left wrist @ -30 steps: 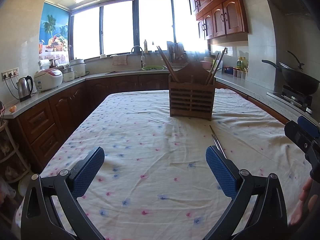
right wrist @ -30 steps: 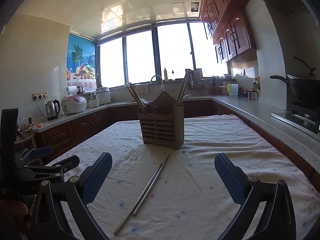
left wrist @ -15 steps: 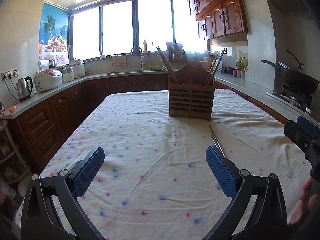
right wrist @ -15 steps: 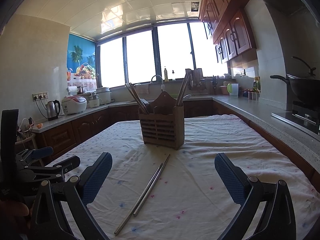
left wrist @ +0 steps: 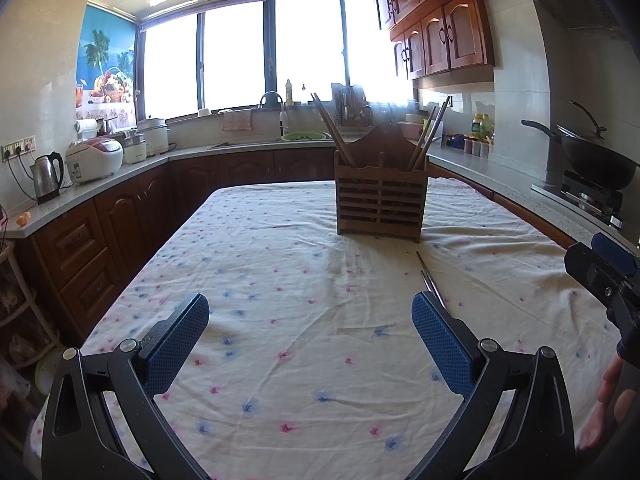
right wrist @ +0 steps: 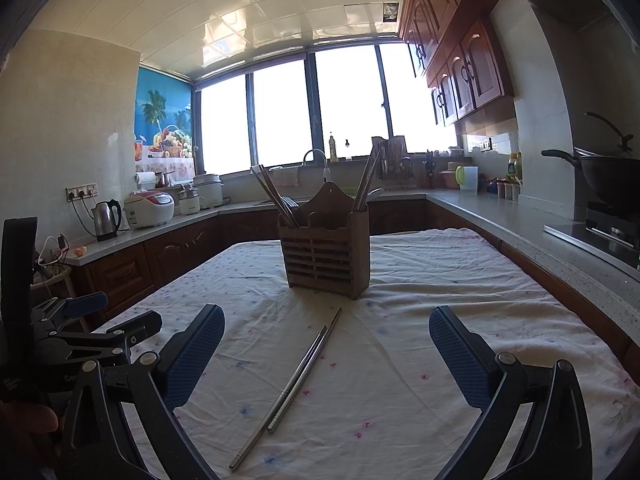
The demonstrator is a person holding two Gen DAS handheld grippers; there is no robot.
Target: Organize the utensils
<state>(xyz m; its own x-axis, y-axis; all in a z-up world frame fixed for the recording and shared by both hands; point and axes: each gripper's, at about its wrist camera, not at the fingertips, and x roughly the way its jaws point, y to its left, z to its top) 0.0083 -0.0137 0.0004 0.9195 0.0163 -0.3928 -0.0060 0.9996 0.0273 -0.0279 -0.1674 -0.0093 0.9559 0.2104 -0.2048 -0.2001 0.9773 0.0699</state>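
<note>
A wooden utensil holder (left wrist: 380, 200) stands on the floral tablecloth, with chopsticks leaning out of both ends; it also shows in the right wrist view (right wrist: 326, 258). A pair of metal chopsticks (right wrist: 294, 380) lies flat on the cloth in front of it, between the right gripper's fingers; in the left wrist view the pair (left wrist: 430, 280) is partly hidden behind the right finger. My left gripper (left wrist: 310, 338) is open and empty above the cloth. My right gripper (right wrist: 326, 354) is open and empty, just above and behind the chopsticks.
The clothed table (left wrist: 280, 272) is ringed by kitchen counters. A kettle (left wrist: 46, 176) and rice cooker (left wrist: 94, 158) stand on the left counter, a wok (left wrist: 596, 162) on the stove at right, and a sink (left wrist: 276, 136) under the window.
</note>
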